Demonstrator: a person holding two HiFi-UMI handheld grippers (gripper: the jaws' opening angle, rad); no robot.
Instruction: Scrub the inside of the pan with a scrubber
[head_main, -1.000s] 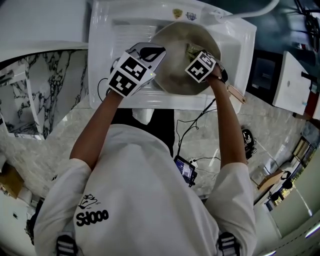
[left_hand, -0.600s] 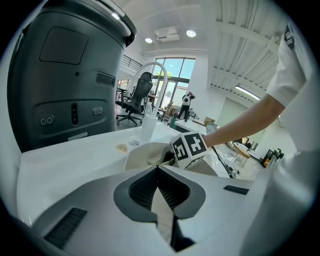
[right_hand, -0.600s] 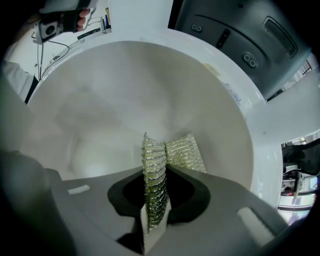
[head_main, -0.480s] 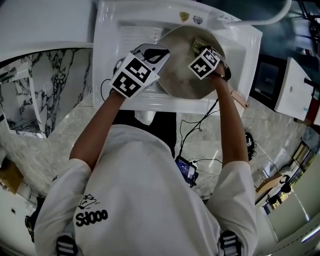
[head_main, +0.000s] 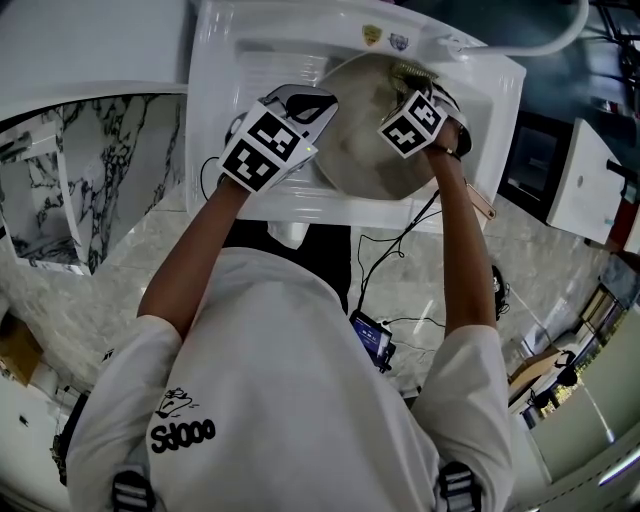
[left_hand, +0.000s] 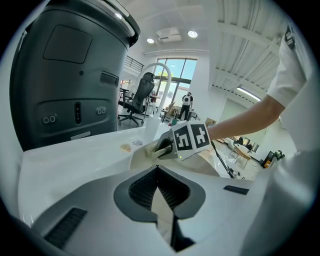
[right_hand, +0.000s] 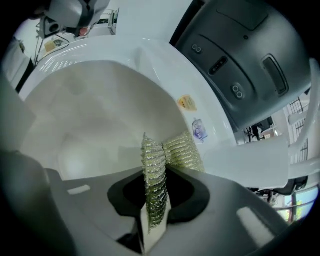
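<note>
A round metal pan (head_main: 355, 150) lies tilted in the white sink (head_main: 480, 110). My left gripper (head_main: 318, 108) is shut on the pan's left rim; in the left gripper view its jaws (left_hand: 161, 200) meet on the thin rim edge. The right gripper (head_main: 420, 85) is shut on a gold-green mesh scrubber (head_main: 410, 72), which presses the pan's far right wall near the rim. In the right gripper view the scrubber (right_hand: 167, 155) sticks out folded between the jaws of that gripper (right_hand: 155, 200), over the pale pan interior (right_hand: 90, 115). The left gripper view shows the right gripper's marker cube (left_hand: 191, 141) and scrubber (left_hand: 151, 150).
A white faucet hose (head_main: 545, 28) curves off the sink's far right corner. Two stickers (head_main: 383, 37) sit on the far rim. A dark grey appliance (left_hand: 65, 75) stands behind the sink. Marble counter (head_main: 110, 230) flanks it; cables and a phone (head_main: 372, 340) lie below.
The right gripper has carried the scrubber up the pan's right wall toward the far rim. The left gripper stays clamped on the left rim.
</note>
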